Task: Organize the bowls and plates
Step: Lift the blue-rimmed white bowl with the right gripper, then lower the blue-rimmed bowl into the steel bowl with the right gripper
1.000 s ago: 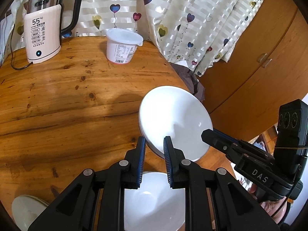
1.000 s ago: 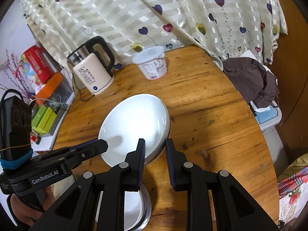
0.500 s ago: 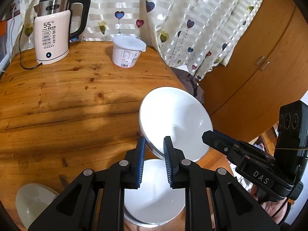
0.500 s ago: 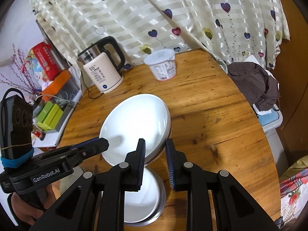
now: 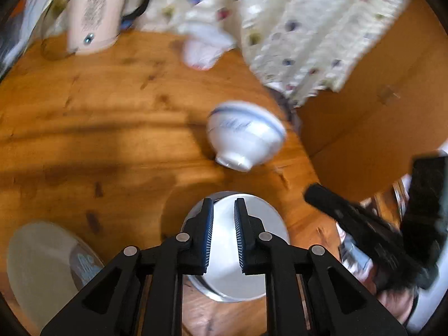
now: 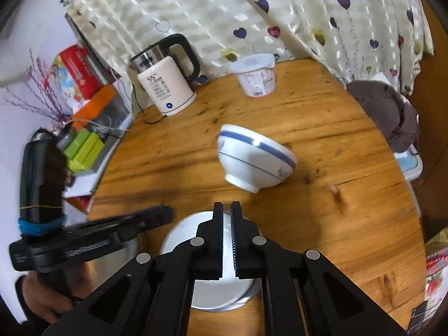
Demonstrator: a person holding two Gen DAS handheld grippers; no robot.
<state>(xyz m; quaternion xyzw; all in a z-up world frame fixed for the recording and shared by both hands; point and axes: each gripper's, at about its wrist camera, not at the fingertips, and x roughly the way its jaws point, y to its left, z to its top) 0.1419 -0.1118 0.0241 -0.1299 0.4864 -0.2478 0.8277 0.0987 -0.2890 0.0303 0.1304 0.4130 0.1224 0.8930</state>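
Blue-rimmed bowl point(image 6: 256, 158) sits tilted mid-table, apparently leaning on its foot. It could roll toward the right edge if nudged. Nearer, the white plate stack point(image 6: 207, 288) lies under both tools. Right gripper point(image 6: 227, 252) is nearly pressed together, empty; left gripper point(image 5: 223, 240) is slightly spread, empty too.

place: a home, my dining corner | signs: round wooden table point(image 6: 322, 128) | heart-print curtain point(image 6: 280, 8) | electric kettle point(image 6: 165, 84) | wooden cabinet point(image 5: 372, 106) | clothes heap point(image 6: 386, 112) beside me
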